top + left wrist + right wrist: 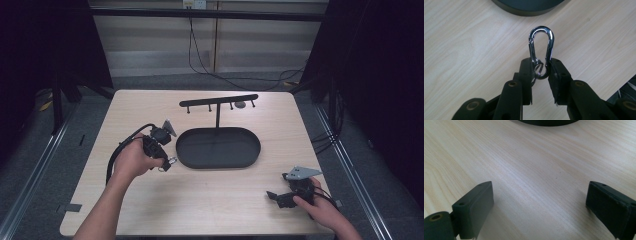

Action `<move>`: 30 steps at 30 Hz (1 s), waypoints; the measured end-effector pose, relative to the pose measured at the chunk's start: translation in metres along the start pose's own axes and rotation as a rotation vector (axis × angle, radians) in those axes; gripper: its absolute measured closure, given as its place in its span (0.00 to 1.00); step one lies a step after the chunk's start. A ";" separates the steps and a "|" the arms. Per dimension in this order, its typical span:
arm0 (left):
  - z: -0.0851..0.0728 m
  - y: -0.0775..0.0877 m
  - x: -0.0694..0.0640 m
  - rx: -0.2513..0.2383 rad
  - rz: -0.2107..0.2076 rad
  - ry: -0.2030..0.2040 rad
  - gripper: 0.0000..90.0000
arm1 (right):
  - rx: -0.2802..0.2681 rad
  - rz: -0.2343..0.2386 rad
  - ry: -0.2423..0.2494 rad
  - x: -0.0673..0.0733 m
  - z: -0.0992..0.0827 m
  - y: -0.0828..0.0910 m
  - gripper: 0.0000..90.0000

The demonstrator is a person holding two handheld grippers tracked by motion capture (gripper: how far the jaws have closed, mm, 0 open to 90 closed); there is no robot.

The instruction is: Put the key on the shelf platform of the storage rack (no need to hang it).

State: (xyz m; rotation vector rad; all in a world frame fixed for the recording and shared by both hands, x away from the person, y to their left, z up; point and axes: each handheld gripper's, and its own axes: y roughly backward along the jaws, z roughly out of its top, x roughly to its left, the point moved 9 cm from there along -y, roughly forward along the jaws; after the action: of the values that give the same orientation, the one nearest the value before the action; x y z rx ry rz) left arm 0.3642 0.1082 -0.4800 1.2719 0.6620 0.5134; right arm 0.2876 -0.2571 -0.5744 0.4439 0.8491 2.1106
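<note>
A shiny steel carabiner (541, 47) with a small ring at its lower end is pinched between the pads of my left gripper (541, 72), its loop sticking out beyond the jaw tips over the wooden table. In the high view that left gripper (169, 162) hovers just left of the black oval tray (218, 161), with the carabiner (170, 161) glinting at its tip. My right gripper (271, 195) rests low at the front right of the table, jaws wide apart with bare wood between its fingers (476, 202).
A black rack with several small hooks (218, 100) stands on a post rising from the tray's far side. The tray's rim (529, 8) lies close ahead of the left gripper. The table's front edge is near the right hand.
</note>
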 end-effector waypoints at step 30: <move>0.039 0.014 -0.014 -0.015 -0.018 -0.018 0.81 | 0.000 -0.002 -0.002 0.000 0.000 0.000 0.08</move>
State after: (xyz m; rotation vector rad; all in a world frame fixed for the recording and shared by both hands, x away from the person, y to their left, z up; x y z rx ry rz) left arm 0.3818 0.0745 -0.4580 1.2548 0.6526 0.4908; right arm 0.2876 -0.2569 -0.5744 0.4448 0.8483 2.1081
